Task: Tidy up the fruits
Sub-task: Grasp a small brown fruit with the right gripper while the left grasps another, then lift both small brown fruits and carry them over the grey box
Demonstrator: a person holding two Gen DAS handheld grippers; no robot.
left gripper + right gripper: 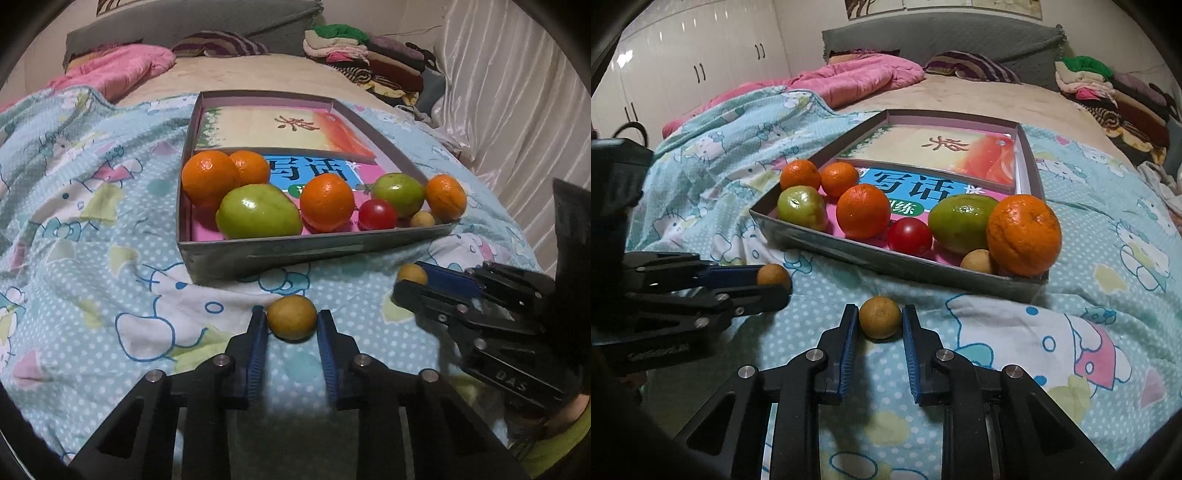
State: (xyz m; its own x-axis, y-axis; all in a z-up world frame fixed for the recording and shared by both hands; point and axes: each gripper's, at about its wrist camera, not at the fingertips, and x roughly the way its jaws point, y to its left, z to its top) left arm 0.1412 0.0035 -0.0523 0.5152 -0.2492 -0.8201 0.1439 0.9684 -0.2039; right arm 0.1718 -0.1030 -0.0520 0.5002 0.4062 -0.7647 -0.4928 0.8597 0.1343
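Note:
On the patterned blanket in front of a shallow grey box [295, 253], my left gripper [291, 313] is shut on a small yellow-brown round fruit [291, 325]; its blue pads press both sides. In the right wrist view, my right gripper [880, 312] is shut on a second small yellow-brown fruit [880, 323] resting on the blanket. Each view also shows the other gripper from the side: the right gripper [408, 279] at the right, the left gripper [774, 281] at the left. The box [886, 258] holds several oranges [327, 201], two green fruits [258, 212], a red tomato [377, 214] and a small brown fruit [422, 219].
The box lies on a bed and also holds two flat books [280, 129] at its far end. A pink quilt [857, 74] and a striped pillow [971, 66] lie beyond, with a pile of folded clothes [369, 62] at the far right. White wardrobes [683, 66] stand left.

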